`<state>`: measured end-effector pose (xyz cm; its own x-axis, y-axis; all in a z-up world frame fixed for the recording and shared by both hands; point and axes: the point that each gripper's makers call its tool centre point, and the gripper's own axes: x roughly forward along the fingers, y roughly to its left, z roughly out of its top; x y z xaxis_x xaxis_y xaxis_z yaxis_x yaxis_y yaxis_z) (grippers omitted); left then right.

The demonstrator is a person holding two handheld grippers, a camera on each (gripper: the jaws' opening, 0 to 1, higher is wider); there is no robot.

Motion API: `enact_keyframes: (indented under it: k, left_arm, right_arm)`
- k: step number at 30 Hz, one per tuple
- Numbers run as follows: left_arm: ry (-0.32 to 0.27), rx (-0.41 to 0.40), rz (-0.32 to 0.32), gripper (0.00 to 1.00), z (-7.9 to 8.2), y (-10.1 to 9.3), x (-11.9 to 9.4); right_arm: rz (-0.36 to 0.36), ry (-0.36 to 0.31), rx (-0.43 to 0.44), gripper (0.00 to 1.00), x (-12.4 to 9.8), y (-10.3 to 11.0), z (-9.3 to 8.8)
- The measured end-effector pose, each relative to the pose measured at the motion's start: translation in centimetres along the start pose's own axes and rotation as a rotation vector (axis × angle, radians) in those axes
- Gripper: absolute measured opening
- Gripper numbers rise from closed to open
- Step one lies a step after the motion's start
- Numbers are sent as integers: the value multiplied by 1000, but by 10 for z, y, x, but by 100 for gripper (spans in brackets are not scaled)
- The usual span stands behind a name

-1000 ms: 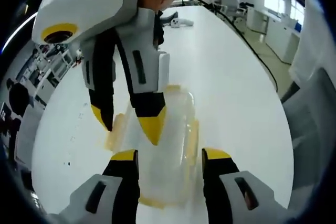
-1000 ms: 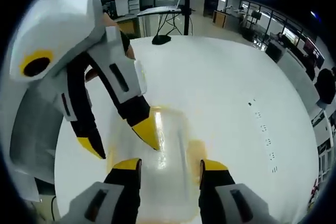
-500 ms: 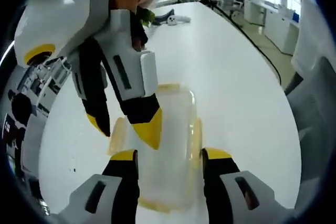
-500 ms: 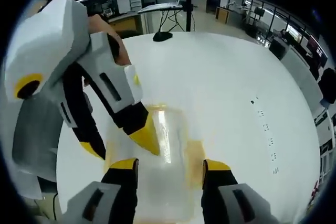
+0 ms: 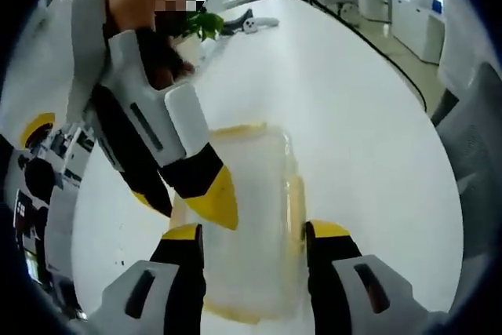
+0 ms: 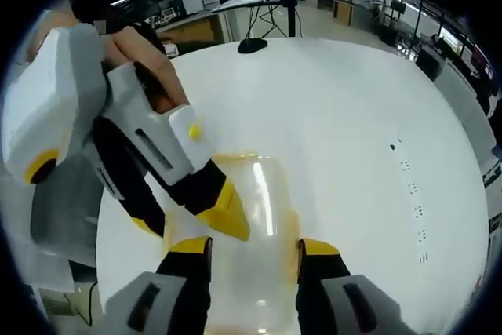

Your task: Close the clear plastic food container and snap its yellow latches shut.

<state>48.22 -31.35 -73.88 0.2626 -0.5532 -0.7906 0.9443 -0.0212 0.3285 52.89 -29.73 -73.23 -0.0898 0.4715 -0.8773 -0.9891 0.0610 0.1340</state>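
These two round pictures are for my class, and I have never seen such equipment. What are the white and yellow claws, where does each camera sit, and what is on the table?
No robot here: a person holds a two-jaw gripper in each hand, and a fisheye camera rides on each, looking along its jaws. In the left gripper view, the left gripper rises from the bottom, open, and the right gripper reaches in from the upper left. The right gripper view shows the opposite: the right gripper rises from the bottom, open, and the left gripper enters from the left. Between them, on the white table, lies a clear plastic food container with yellow latches. Neither gripper holds anything.
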Motion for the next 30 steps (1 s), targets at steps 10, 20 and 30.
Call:
enact_keyframes:
  k: [10,20,30]
  left_arm:
    - [17,-2,66,45,0,1,5]
    - [28,-50,135,41,-4,8,4]
    - [27,-43,142,42,-2,3,3]
  right_arm:
    - [30,36,-10,39,2,1,0]
    - [85,93,27,36,2,4,-6]
    - [75,74,32,37,4,1,-4]
